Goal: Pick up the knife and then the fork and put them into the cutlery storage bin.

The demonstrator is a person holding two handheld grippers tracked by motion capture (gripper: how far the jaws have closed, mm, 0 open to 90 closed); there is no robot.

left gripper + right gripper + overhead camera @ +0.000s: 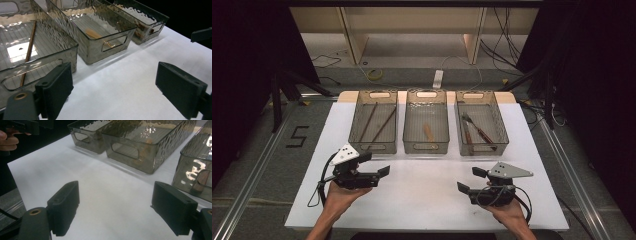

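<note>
Three smoky clear bins stand in a row at the back of the white table. The left bin holds thin brown sticks, the middle bin a short wooden piece, the right bin several utensils with dark handles. My left gripper is held open over the table in front of the left bin, empty. My right gripper is open and empty at the front right. In the left gripper view a stick lies in the nearest bin. The right gripper view faces the bins' front walls.
The table's front half is bare white surface. Beyond the table lie cables, a power strip and wooden furniture legs on the floor. Metal rails run along both sides. A "5" is taped on the floor at left.
</note>
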